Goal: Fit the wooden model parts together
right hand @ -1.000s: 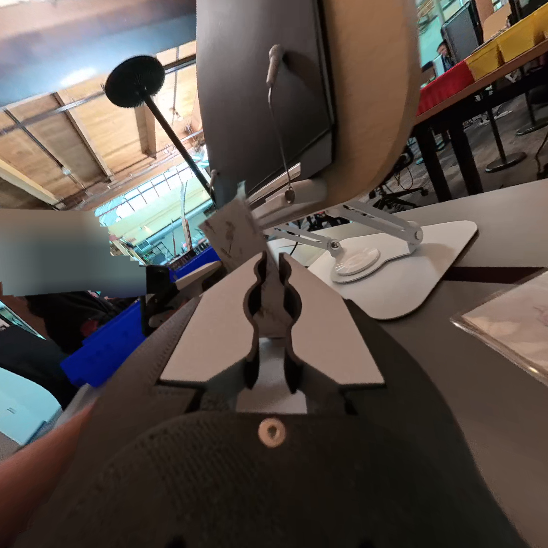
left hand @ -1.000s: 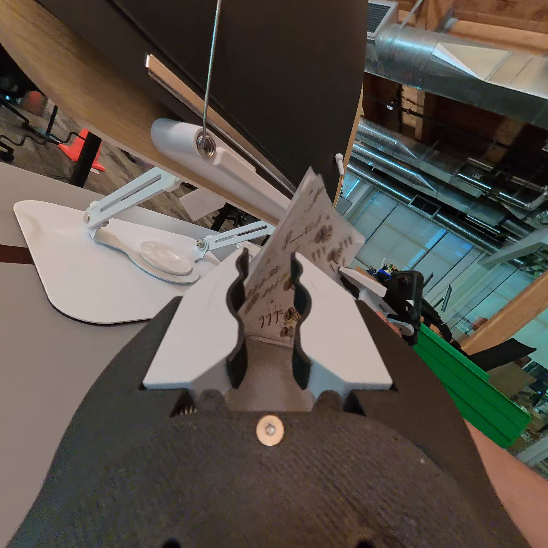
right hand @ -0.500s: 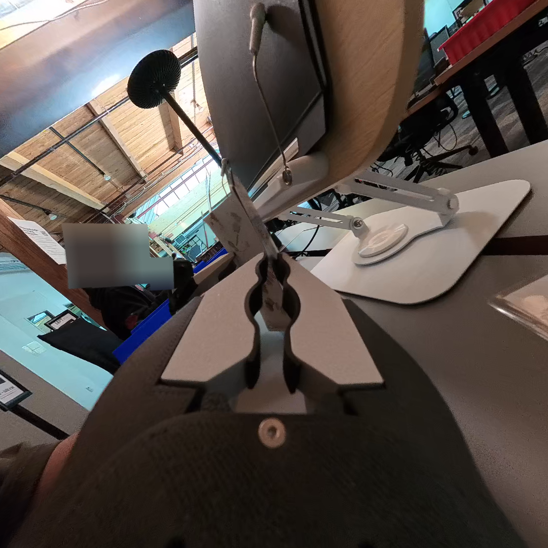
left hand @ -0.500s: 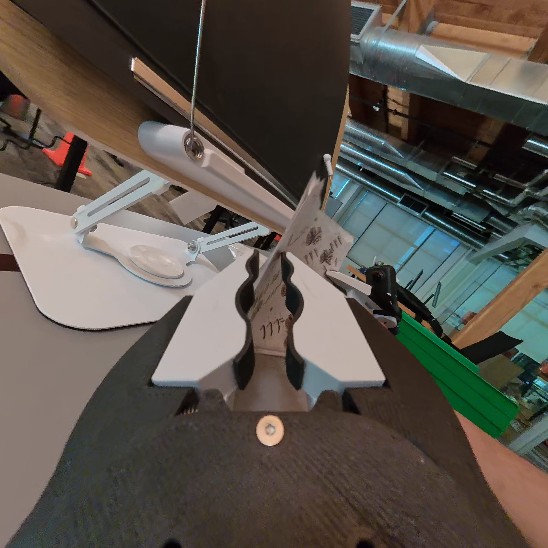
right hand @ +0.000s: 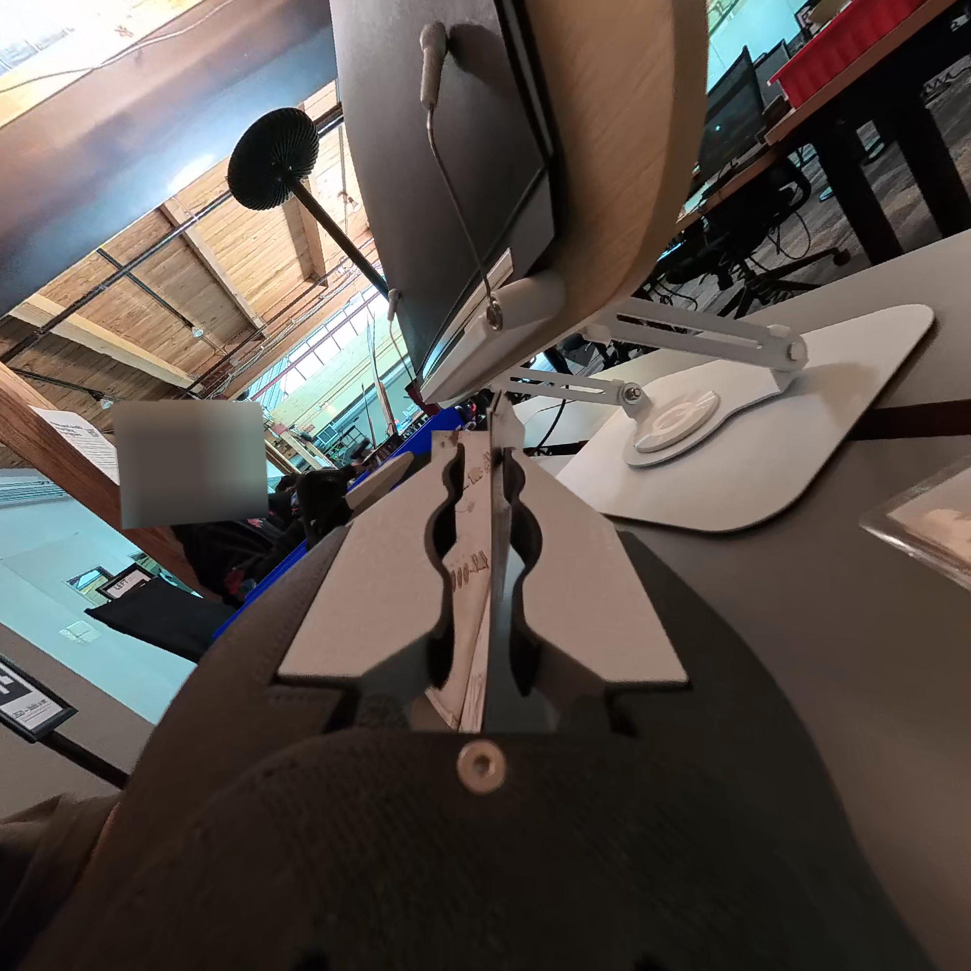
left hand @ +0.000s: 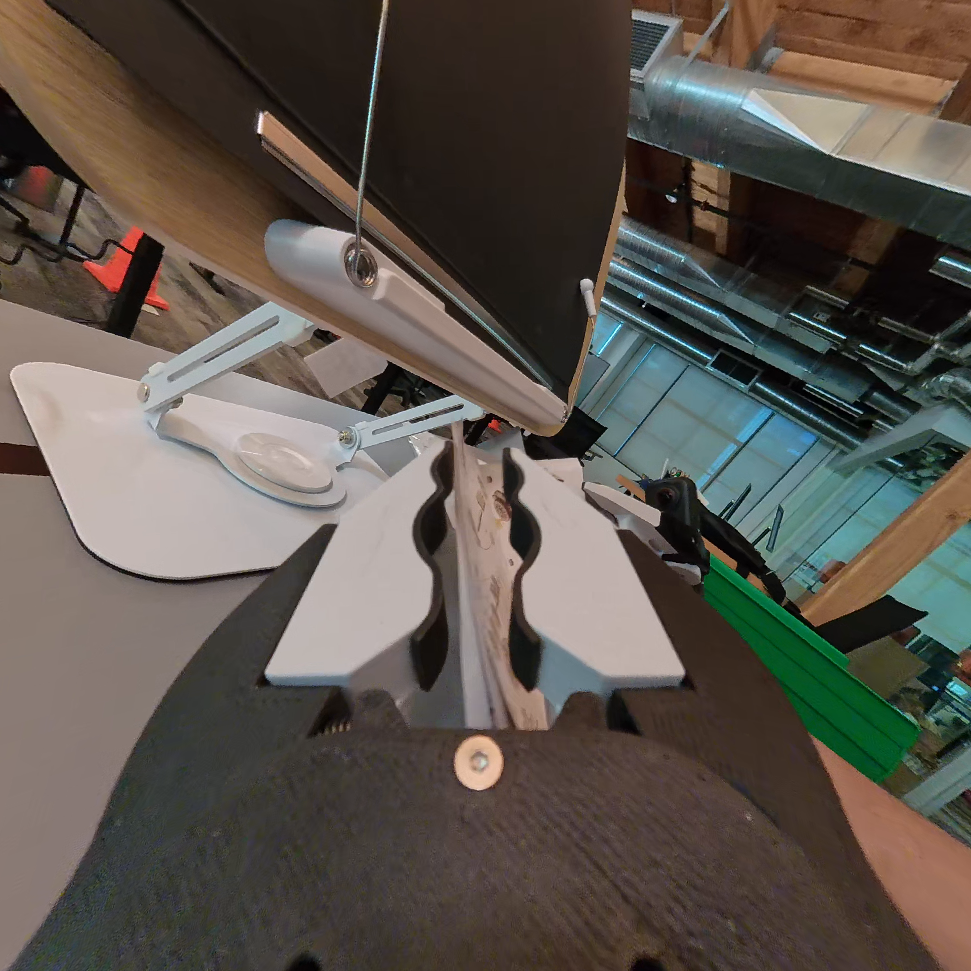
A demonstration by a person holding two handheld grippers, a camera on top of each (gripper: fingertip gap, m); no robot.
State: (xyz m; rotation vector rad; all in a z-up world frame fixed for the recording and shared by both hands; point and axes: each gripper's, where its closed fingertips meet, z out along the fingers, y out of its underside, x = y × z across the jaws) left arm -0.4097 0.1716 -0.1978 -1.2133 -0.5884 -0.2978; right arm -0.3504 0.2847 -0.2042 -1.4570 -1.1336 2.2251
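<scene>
My left gripper (left hand: 475, 457) is shut on a thin pale wooden panel (left hand: 488, 578) with dark printed marks. The panel stands edge-on and runs along the jaws from tips to base. My right gripper (right hand: 483, 452) is shut on another thin printed wooden panel (right hand: 473, 567), also edge-on, with a small corner sticking out past the tips. Both grippers are raised above the grey table (left hand: 79, 657) and tilted upward. The right gripper also shows in the left wrist view (left hand: 630, 509), close on the right. The left gripper shows in the right wrist view (right hand: 378, 478), close on the left.
A white folding stand (left hand: 157, 473) holds a dark screen on a round wooden board (left hand: 473, 157) straight ahead, close above the fingertips. A clear flat packet (right hand: 935, 525) lies on the table at right. Green (left hand: 788, 657) and blue (right hand: 262, 604) bins sit beyond. A forearm (left hand: 904, 851) is at lower right.
Both panels have turned from showing their faces above the fingertips to edge-on deep between the jaws. The left jaws have narrowed. The stand's lower edge looks closer to both fingertips.
</scene>
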